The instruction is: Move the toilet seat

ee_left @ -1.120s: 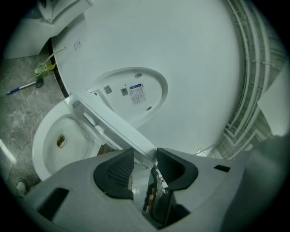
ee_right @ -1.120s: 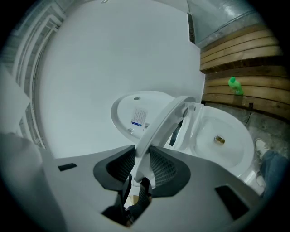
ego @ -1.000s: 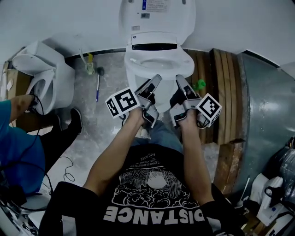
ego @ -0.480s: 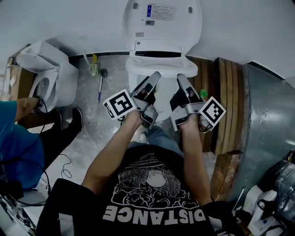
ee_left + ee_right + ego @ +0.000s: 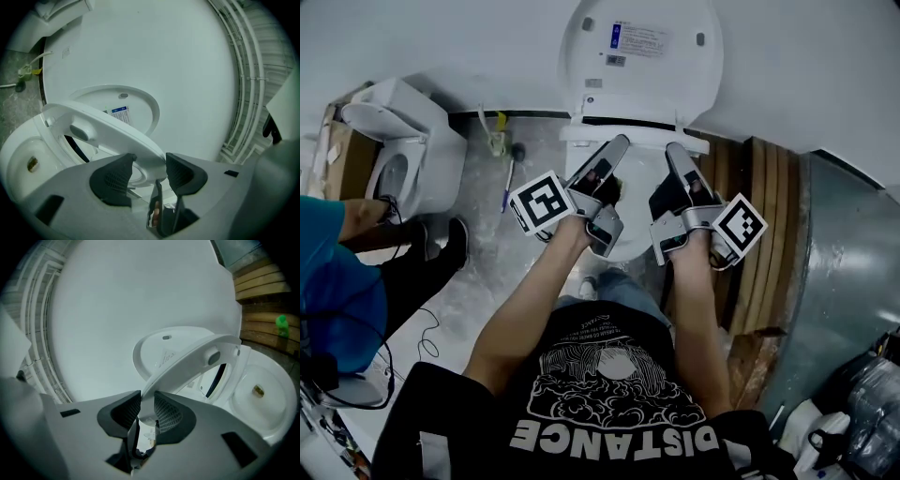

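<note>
A white toilet stands against the wall with its lid [image 5: 642, 56] upright. The toilet seat [image 5: 93, 126] is tilted up off the bowl [image 5: 23, 154], its front rim raised. My left gripper [image 5: 149, 171] is open. Its jaws have just been opening, and the seat's rim runs loosely between the pads. My right gripper [image 5: 146, 411] is shut on the rim of the seat [image 5: 187, 366]. Its jaws have just been closing, and both pads press on that edge. In the head view the left gripper [image 5: 614, 152] and right gripper [image 5: 675, 157] reach side by side over the bowl.
A second toilet [image 5: 403, 150] stands at the left, with a toilet brush [image 5: 508, 173] on the floor beside it. A person in blue [image 5: 337, 281] sits at the far left. Wooden planks [image 5: 769, 216] and a metal sheet [image 5: 848, 262] lie to the right.
Both grippers have moved up and toward the wall together. The seat, flat on the bowl before, is now tilted up at its front. The left jaws stand wider.
</note>
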Motion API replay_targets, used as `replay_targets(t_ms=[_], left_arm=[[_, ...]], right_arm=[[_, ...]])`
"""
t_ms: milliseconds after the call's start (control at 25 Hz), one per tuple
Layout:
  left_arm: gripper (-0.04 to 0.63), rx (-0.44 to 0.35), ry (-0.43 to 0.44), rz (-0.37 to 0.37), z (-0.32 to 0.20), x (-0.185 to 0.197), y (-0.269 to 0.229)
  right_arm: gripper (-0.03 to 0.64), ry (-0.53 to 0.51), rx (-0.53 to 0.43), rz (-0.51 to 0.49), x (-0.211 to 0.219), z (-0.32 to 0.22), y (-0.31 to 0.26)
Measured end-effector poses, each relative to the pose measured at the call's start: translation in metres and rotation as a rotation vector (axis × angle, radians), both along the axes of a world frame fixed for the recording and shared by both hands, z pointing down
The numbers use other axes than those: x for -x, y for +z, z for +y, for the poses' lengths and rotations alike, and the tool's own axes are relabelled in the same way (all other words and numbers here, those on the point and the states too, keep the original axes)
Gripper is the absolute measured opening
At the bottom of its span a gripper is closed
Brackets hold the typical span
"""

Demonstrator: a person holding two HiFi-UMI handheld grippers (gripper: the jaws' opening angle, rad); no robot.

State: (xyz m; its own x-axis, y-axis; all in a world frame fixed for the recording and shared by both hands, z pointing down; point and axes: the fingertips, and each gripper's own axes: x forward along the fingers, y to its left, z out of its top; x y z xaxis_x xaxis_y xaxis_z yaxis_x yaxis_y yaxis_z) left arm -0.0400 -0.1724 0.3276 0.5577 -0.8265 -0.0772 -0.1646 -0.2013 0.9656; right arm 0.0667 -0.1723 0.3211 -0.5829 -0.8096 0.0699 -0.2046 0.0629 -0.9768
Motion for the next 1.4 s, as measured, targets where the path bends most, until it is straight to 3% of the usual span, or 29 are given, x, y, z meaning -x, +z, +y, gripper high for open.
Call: replay_targets(t_ms=[320, 640, 1000, 1160, 1400], left_arm=[[0.215, -0.062, -0.039, -0.064, -0.013, 0.004, -0.022], [0.213, -0.035, -0.097, -0.105, -0.050, 0.003, -0.025], [0.207, -0.045, -0.111, -0.162, -0.062, 0.004, -0.029], [0.169, -0.043, -0.097, -0.205, -0.068, 0.005, -0.025], [0.141, -0.015, -0.071, -0.214, -0.115, 0.019, -0.010]], right_arm=[[0.097, -0.075, -0.109, 0.022, 0.005, -0.017, -0.024], [0.097, -0.158, -0.117, 0.025, 0.005, -0.056, -0.024], [0.091, -0.183, -0.144, 0.053, 0.005, -0.068, -0.028], [0.086, -0.174, -0.156, 0.051, 0.007, -0.075, -0.028], [0.064, -0.145, -0.124, 0.072, 0.019, -0.124, -0.010]])
